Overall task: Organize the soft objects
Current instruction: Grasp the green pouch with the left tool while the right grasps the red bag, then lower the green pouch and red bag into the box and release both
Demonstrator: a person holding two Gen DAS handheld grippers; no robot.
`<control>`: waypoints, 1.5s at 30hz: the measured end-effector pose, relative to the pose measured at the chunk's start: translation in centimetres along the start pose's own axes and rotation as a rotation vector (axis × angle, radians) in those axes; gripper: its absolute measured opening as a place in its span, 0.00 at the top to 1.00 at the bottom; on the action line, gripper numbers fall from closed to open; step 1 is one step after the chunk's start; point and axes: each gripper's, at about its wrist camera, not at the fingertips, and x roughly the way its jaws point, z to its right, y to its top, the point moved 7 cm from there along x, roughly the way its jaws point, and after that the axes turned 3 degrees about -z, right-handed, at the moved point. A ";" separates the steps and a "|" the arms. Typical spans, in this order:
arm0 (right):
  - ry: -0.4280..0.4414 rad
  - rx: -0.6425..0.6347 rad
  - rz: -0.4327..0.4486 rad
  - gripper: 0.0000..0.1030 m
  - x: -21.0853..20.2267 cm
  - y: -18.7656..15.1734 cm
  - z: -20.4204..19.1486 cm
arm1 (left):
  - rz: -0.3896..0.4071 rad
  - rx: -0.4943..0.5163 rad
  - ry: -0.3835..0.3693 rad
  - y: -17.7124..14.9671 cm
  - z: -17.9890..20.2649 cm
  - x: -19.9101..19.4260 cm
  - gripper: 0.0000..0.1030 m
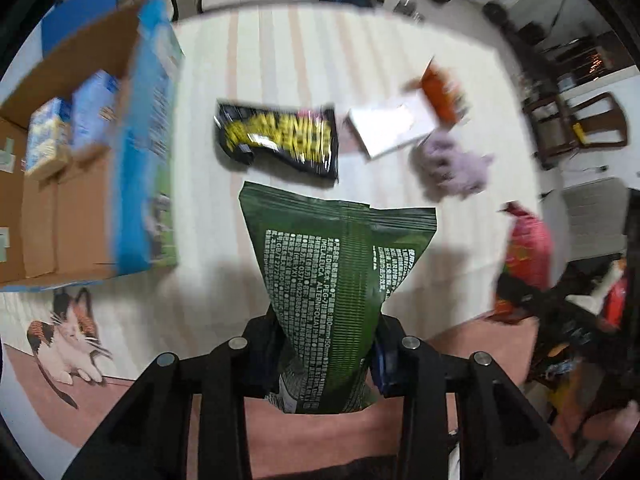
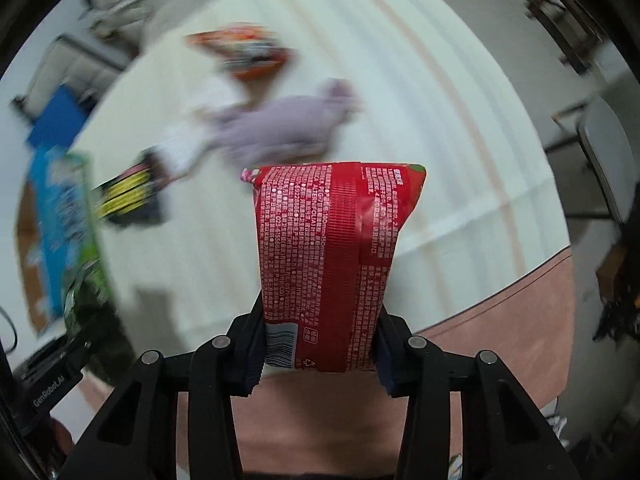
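Observation:
My left gripper (image 1: 326, 354) is shut on a green soft pack (image 1: 336, 280) and holds it above the striped tablecloth (image 1: 280, 60). My right gripper (image 2: 320, 344) is shut on a red soft pack (image 2: 332, 256), also lifted; it shows at the right of the left wrist view (image 1: 528, 248). On the cloth lie a black and yellow bag (image 1: 280, 138), a white pack (image 1: 390, 124), an orange bag (image 1: 440, 92) and a purple plush toy (image 1: 452, 168). The plush (image 2: 280, 128) lies beyond the red pack.
An open cardboard box (image 1: 72, 184) with blue sides (image 1: 148, 140) stands at the left and holds a couple of light blue packs (image 1: 48, 136). A wooden chair (image 1: 576, 124) stands at the right. The table edge (image 2: 480, 304) runs close below the right gripper.

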 end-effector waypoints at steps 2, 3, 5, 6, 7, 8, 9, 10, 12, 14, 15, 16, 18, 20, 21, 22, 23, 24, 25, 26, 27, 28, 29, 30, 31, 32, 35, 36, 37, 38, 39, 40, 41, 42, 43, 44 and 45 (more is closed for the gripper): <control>0.027 -0.053 0.015 0.54 -1.7 -1.4 -3.1 | 0.057 0.007 -0.017 0.3 -1.2 -4.0 0.68; 0.045 -0.075 0.022 0.54 -2.5 -1.7 -4.9 | 0.086 0.008 -0.024 0.5 -2.3 -5.8 0.68; 0.085 -0.133 0.035 0.54 -4.3 -2.8 -9.5 | 0.129 0.012 -0.019 1.8 -4.6 -9.1 0.68; 0.100 -0.159 0.044 0.55 -5.0 -2.9 -11.5 | 0.152 0.008 -0.019 2.0 -5.5 -10.5 0.68; 0.115 -0.188 0.053 0.55 -5.8 -3.2 -14.0 | 0.177 0.004 -0.007 2.8 -6.8 -11.8 0.68; 0.131 -0.223 0.061 0.55 -6.5 -3.6 -16.4 | 0.198 -0.001 0.012 3.1 -8.2 -13.0 0.68; 0.143 -0.249 0.068 0.55 -7.1 -3.8 -18.5 | 0.213 -0.008 0.026 3.3 -9.5 -13.8 0.68; 0.153 -0.274 0.074 0.55 -7.6 -3.9 -20.4 | 0.224 -0.023 0.045 3.4 -11.4 -14.4 0.68; 0.158 -0.322 0.086 0.54 -8.2 -3.8 -24.5 | 0.235 -0.048 0.071 4.2 -14.6 -15.3 0.68; 0.163 -0.357 0.094 0.54 -8.1 -3.4 -28.6 | 0.238 -0.078 0.117 4.9 -18.2 -15.5 0.68; 0.160 -0.374 0.097 0.54 -7.9 -3.0 -30.8 | 0.233 -0.095 0.130 5.7 -19.9 -15.3 0.68; 0.154 -0.389 0.099 0.54 -7.7 -2.6 -32.5 | 0.225 -0.117 0.142 6.4 -22.2 -15.3 0.68; 0.136 -0.405 0.102 0.55 -6.9 -1.6 -35.4 | 0.204 -0.153 0.157 7.5 -25.6 -14.9 0.68; 0.125 -0.416 0.083 0.55 -5.2 -0.5 -38.5 | 0.181 -0.176 0.171 8.5 -28.5 -14.2 0.68; 0.118 -0.418 0.075 0.55 -4.5 -0.1 -39.7 | 0.165 -0.186 0.180 9.0 -29.8 -13.6 0.68; 0.109 -0.423 0.065 0.55 -3.6 0.4 -40.8 | 0.147 -0.198 0.187 9.6 -31.2 -12.8 0.68; 0.092 -0.422 0.056 0.55 -2.5 0.9 -41.8 | 0.133 -0.205 0.195 9.9 -32.6 -12.5 0.68; 0.079 -0.422 0.048 0.55 -1.6 1.5 -42.6 | 0.111 -0.209 0.208 10.6 -34.0 -11.7 0.68; 0.063 -0.425 0.040 0.55 -0.4 2.0 -43.1 | 0.095 -0.216 0.217 10.9 -34.9 -11.2 0.68; 0.041 -0.425 0.030 0.55 0.7 2.5 -43.8 | 0.075 -0.223 0.229 11.4 -36.1 -10.3 0.68; 0.019 -0.426 0.020 0.55 1.9 3.0 -44.3 | 0.058 -0.223 0.240 11.6 -36.8 -9.7 0.68; 0.000 -0.428 0.011 0.55 3.0 3.5 -44.7 | 0.035 -0.226 0.251 12.0 -37.6 -8.8 0.68; -0.015 -0.429 0.007 0.55 3.6 3.8 -45.0 | 0.015 -0.230 0.255 12.3 -38.1 -8.0 0.68; -0.037 -0.431 0.003 0.55 4.6 4.3 -45.3 | -0.004 -0.232 0.259 12.6 -38.5 -7.2 0.68; -0.050 -0.433 -0.001 0.55 5.3 4.7 -45.5 | -0.024 -0.230 0.268 13.0 -39.0 -6.3 0.68; -0.063 -0.433 -0.009 0.55 6.0 5.0 -45.8 | -0.037 -0.230 0.273 13.4 -39.4 -5.7 0.68; -0.099 -0.431 -0.018 0.55 7.7 6.1 -46.0 | -0.063 -0.221 0.289 14.2 -40.1 -4.2 0.68; -0.108 -0.429 -0.020 0.55 8.4 6.6 -46.2 | -0.070 -0.219 0.289 14.3 -40.4 -4.1 0.68; -0.115 -0.428 -0.022 0.55 8.8 6.9 -46.3 | -0.084 -0.219 0.290 14.5 -40.6 -3.5 0.68; -0.127 -0.425 -0.022 0.55 9.3 7.3 -46.3 | -0.097 -0.220 0.289 14.6 -40.7 -3.1 0.68; -0.137 -0.425 -0.023 0.55 9.6 7.6 -46.3 | -0.110 -0.223 0.286 14.7 -40.9 -2.6 0.68; -0.146 -0.421 -0.023 0.54 9.9 7.8 -46.3 | -0.119 -0.225 0.286 14.9 -41.1 -2.3 0.67; -0.165 -0.423 -0.020 0.54 10.2 8.1 -46.3 | -0.129 -0.226 0.287 15.0 -41.2 -2.0 0.67; -0.184 -0.428 -0.020 0.54 10.5 8.4 -46.4 | -0.137 -0.228 0.284 15.2 -41.4 -1.8 0.67; -0.204 -0.433 -0.027 0.54 10.9 8.5 -46.4 | -0.145 -0.237 0.279 15.2 -41.4 -1.7 0.65; -0.217 -0.437 -0.032 0.52 11.0 8.6 -46.6 | -0.150 -0.243 0.274 15.2 -41.4 -1.6 0.63; -0.210 -0.442 -0.030 0.43 10.9 8.8 -46.7 | -0.148 -0.244 0.261 15.3 -41.3 -1.7 0.60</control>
